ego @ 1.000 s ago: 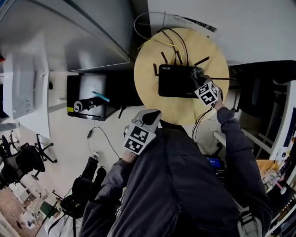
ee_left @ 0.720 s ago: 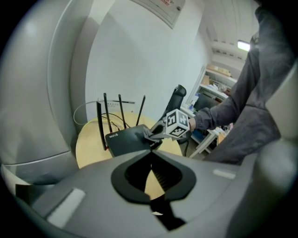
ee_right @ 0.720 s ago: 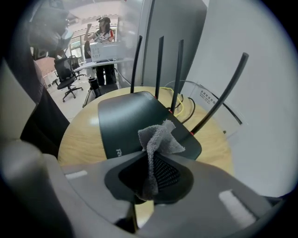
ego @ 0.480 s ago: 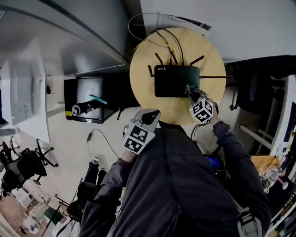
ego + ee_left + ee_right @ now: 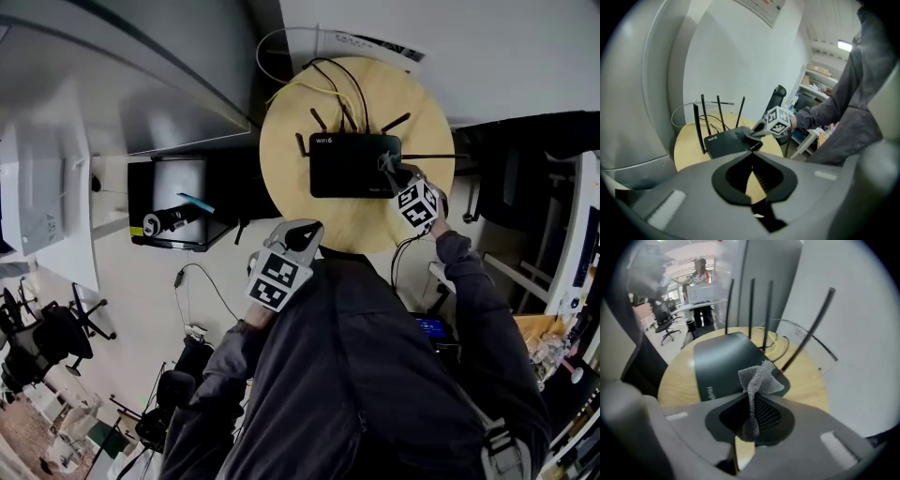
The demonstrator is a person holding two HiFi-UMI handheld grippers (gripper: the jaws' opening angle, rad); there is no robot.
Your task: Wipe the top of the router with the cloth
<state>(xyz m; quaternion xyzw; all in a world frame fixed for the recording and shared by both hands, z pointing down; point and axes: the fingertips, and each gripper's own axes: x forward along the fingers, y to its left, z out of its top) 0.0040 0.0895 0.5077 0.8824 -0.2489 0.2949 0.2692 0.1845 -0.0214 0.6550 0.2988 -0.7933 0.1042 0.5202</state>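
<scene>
A black router (image 5: pixel 352 165) with several upright antennas lies on a round wooden table (image 5: pixel 281 173). My right gripper (image 5: pixel 392 174) is shut on a grey cloth (image 5: pixel 384 164) and holds it on the router's right end. In the right gripper view the cloth (image 5: pixel 758 379) sticks up from between the jaws over the router (image 5: pixel 723 363). My left gripper (image 5: pixel 305 234) hangs shut and empty off the table's near edge, apart from the router. The left gripper view shows the left gripper (image 5: pixel 751 158), the router (image 5: pixel 725 142) and the cloth (image 5: pixel 751 135) beyond it.
Yellow and black cables (image 5: pixel 328 80) loop behind the router toward the wall. A black cabinet (image 5: pixel 173 202) with a torch-like object on it stands left of the table. Office chairs (image 5: pixel 52 328) are on the floor at lower left. A grey desk edge (image 5: pixel 159 94) runs along the upper left.
The right gripper slid the cloth from the router's far right corner toward its near edge, then back a little. The left gripper stayed where it was.
</scene>
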